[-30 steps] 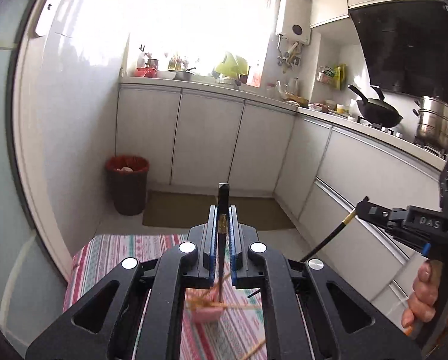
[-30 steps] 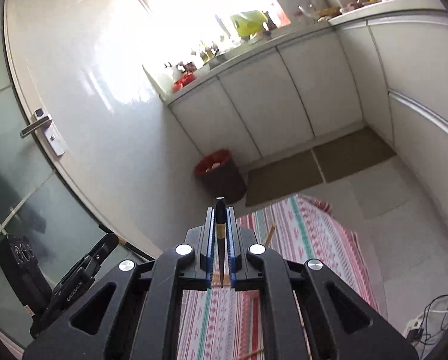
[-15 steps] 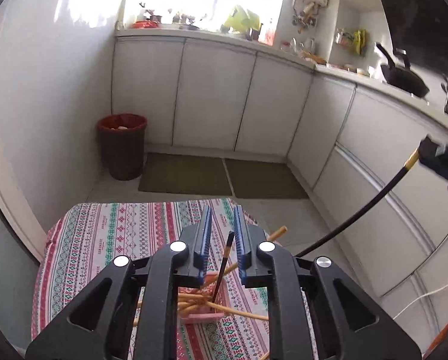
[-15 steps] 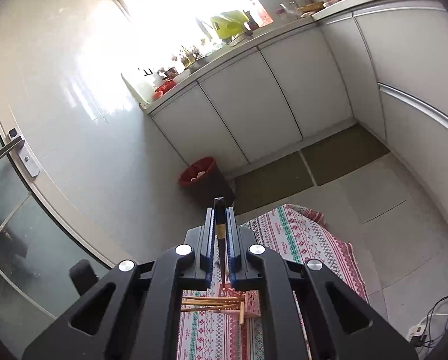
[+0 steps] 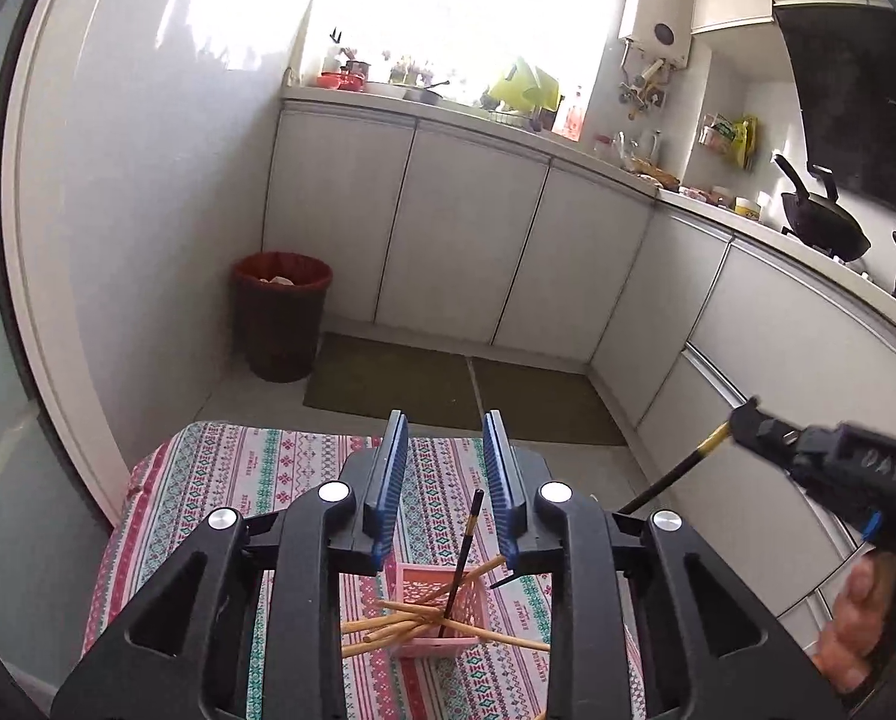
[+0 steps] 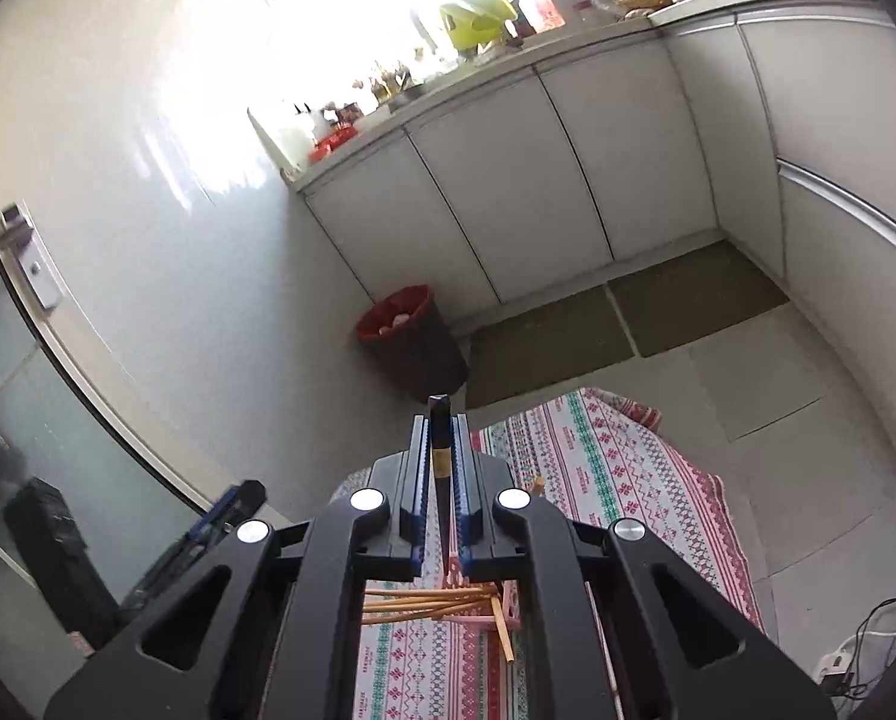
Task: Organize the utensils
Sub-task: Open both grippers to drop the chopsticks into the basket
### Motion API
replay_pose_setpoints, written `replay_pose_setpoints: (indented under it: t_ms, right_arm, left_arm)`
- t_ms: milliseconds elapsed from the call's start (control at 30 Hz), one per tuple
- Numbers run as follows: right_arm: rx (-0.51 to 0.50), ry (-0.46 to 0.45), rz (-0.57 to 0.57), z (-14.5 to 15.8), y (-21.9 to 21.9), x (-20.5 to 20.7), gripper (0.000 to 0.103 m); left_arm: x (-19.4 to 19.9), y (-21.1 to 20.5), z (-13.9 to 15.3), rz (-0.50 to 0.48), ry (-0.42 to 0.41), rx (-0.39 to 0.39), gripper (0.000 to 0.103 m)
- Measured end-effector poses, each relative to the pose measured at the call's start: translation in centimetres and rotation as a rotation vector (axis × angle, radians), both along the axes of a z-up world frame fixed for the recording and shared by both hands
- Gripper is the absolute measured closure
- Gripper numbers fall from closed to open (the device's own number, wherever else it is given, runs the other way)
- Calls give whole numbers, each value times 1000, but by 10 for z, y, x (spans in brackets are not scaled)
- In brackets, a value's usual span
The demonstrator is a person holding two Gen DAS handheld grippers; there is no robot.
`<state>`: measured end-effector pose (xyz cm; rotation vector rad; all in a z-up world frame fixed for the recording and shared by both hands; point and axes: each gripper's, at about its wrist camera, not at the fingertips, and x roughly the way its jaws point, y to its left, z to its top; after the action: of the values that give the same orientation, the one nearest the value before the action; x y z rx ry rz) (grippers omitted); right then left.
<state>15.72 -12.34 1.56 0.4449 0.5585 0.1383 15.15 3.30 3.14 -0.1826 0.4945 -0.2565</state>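
Note:
A pink slotted basket (image 5: 442, 600) sits on the striped tablecloth (image 5: 238, 480) and holds several wooden chopsticks (image 5: 388, 630) and one black chopstick (image 5: 463, 552) standing tilted in it. My left gripper (image 5: 446, 462) is open above the basket, with nothing between its blue pads. My right gripper (image 6: 442, 438) is shut on a second black chopstick (image 6: 440, 480) with a gold band, held above the basket (image 6: 478, 597). In the left wrist view the right gripper (image 5: 742, 420) is at the right, its chopstick (image 5: 676, 474) slanting down toward the basket.
The small table stands in a kitchen with white cabinets (image 5: 466, 252). A red-lined bin (image 5: 280, 312) stands on the floor beyond the table, next to two brown mats (image 5: 466, 384). A glass door with a handle (image 6: 4, 240) is at the left. A loose wooden chopstick (image 6: 604, 648) lies on the cloth.
My left gripper has opened and let go of its black chopstick, which now stands in the basket. My right gripper has come closer over the basket, still holding its chopstick.

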Motion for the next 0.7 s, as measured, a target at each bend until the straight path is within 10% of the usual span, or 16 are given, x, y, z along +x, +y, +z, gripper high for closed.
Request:
replay_pose_setpoints:
  t_ms: [200,700]
  right_arm:
    - [-93,60,29,-37,29,24,86]
    - [-136,55,-13,-21,22,-11,69]
  left_arm:
    - [-6,8,6,12,-10,-4,78]
    - [-37,-4,16,5,-42,55,57]
